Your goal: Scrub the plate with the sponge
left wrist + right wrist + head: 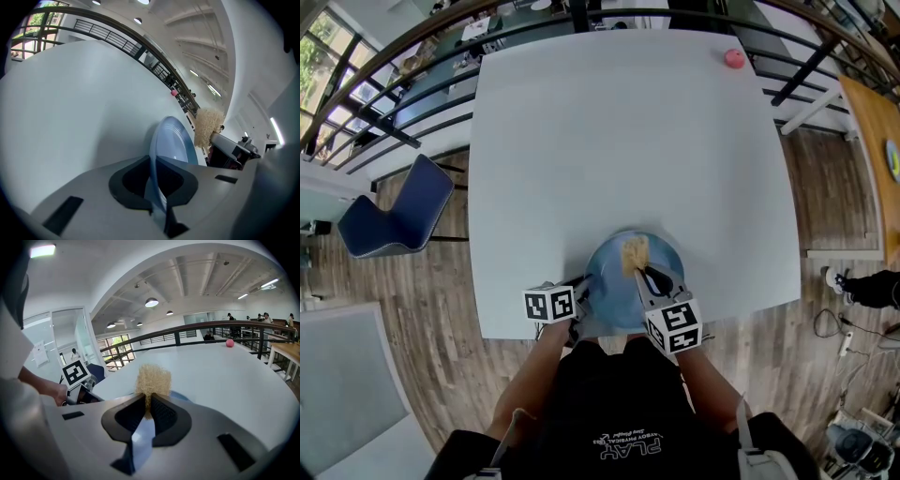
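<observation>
Head view: blue plate [614, 274] sits at the near edge of the white tabletop [628, 141], dead centre in front of the person. The left hand-held gripper [581, 296] is on the plate's left rim. The right hand-held gripper [643, 274] comes in over the near-right rim with a tan fibrous sponge [636, 251] at its tip, over the middle of the plate. Both forearms are tucked close to the body, and both grippers point forward and down. A pink ball [734, 58] sits at the far corner, well clear. Left gripper view: the jaws are pinched narrow on the plate rim, and the plate runs edge-on away from them. The sponge and right hand-held gripper show past the plate's right side. Can't tell whether the plate is tipped or flat. Right gripper view: the jaws are clamped on the near end of the sponge, and the tuft sticks out past the tips. A sliver of blue plate shows just under and beyond it. The left unit's marker cube [75, 372] is off to the left. Key relation: the plate face lies directly ahead of and below the sponge, while the left unit anchors the opposite rim. My read is that scrubbing needs only short strokes across the dish from the right hand. Sponge-to-plate contact looks likely, but isn't confirmed from these angles.
</observation>
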Motion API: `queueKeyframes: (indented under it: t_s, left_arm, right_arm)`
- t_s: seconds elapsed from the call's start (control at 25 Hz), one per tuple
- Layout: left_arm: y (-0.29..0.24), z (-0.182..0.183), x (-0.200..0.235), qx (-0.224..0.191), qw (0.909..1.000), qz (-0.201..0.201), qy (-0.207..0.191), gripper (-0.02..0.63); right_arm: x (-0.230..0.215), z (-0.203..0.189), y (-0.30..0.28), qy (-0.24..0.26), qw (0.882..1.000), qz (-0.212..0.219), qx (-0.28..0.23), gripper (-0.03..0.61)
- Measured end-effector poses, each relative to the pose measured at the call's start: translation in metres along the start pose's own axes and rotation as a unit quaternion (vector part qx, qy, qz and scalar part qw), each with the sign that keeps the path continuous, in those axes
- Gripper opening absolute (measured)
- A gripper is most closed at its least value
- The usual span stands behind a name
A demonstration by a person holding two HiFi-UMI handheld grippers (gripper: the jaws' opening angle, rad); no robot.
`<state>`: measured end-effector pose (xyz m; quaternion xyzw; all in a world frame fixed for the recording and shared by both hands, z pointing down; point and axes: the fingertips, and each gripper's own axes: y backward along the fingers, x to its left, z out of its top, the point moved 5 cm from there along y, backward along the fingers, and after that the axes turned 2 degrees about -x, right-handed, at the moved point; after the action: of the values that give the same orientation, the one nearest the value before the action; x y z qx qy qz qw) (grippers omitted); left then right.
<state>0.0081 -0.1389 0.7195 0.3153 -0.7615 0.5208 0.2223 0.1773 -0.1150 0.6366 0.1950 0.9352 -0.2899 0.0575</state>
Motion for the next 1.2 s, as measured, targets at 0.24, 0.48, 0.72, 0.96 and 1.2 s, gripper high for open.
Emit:
queueKeyframes:
  t_s: [0.24,0.48,0.72,0.96,1.2]
  left_arm:
    - [0.014,0.016,-0.008,-0.032,0.9994,-0.011,-0.01,0.029]
    - [0.029,0.037,-0.025,-0.064,0.9971,-0.01,-0.041,0.031]
    - [0.057,0.07,-0.043,-0.125,0.9902,-0.018,-0.059,0.031]
    - [0.099,0.115,-0.061,-0.192,0.9742,-0.006,-0.119,0.03]
    - [0.13,0.145,-0.089,-0.235,0.9566,-0.001,-0.172,0.029]
  right_arm:
    - [0.008,0.004,0.003,0.008,1.0,0.002,-0.001,0.044]
    - [0.023,0.018,0.011,0.022,1.0,0.018,-0.009,0.044]
    - [0.041,0.04,0.024,0.053,0.997,0.031,-0.036,0.044]
    - [0.075,0.078,0.023,0.109,0.991,0.053,-0.05,0.044]
    - [0.09,0.104,0.015,0.135,0.987,0.055,-0.062,0.044]
